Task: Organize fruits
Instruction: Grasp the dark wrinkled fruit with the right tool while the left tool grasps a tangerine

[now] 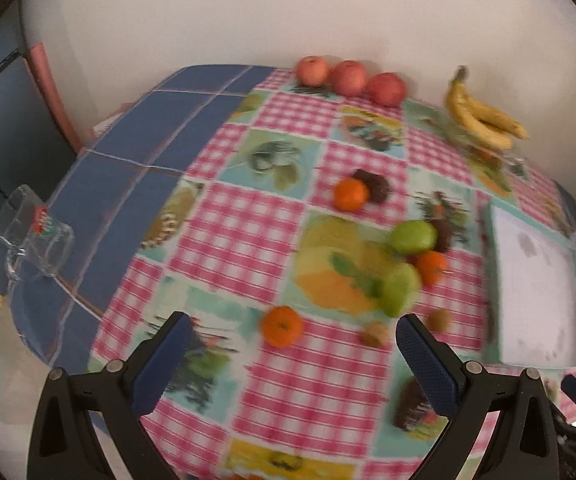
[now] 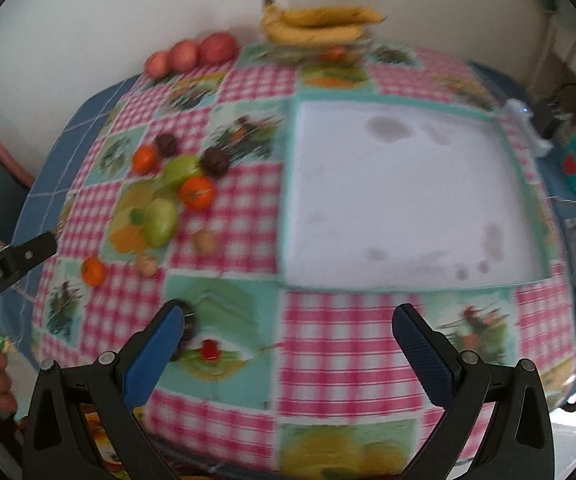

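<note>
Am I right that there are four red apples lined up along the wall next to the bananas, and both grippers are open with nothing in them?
Not quite: there are three red apples, not four, as the left wrist view shows. They do sit by the wall near the bananas, and the left gripper and right gripper are open and empty.

I see the tray [image 2: 407, 200] lying on the tablecloth [image 2: 327, 340] to the right of a loose cluster of fruit. Three apples [image 1: 349, 78] sit in a row at the far edge by the wall, with the bananas [image 1: 481, 114] to their right, behind the tray. In the cluster, two pears [image 1: 401, 290] lie among three tangerines [image 1: 282, 326], one tangerine nearest me and apart from the rest. A glass mug [image 1: 34, 234] lies tipped at the table's left edge.
</note>
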A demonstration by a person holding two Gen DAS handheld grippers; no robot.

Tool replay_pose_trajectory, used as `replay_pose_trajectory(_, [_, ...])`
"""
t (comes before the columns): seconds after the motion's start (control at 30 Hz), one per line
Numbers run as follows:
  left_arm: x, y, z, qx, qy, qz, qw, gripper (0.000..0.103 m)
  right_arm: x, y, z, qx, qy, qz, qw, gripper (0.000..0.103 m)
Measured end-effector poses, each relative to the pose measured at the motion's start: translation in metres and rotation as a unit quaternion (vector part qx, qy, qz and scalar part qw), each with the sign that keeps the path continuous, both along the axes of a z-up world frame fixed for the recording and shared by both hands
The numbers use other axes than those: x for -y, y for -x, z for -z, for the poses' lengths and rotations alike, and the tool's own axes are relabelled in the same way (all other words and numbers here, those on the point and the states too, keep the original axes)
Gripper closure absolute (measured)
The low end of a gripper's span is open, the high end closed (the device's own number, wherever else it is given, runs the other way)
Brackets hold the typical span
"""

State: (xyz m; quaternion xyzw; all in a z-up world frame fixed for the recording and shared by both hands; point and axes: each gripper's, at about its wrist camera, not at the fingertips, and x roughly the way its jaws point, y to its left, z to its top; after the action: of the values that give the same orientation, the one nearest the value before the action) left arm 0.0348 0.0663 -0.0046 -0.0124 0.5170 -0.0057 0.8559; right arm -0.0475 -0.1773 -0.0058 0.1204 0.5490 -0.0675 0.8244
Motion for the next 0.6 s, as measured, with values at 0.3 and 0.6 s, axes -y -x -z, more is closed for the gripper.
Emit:
replay_pose_trajectory(0.3, [-0.032,-0.026,0.039,-0.079,0.008,-0.006,0.9969,0.0,-0.056,-0.032,0.036,-0.065,-0.041,-0.046,0.996,0.0])
replay_pose_trajectory(0.6, [-0.014,-0.048,0.081,-0.142,-0.011,0.04,0.989,0.0,-0.091,-0.058,0.082,-0.128,-0.02,-0.041,0.991,0.0])
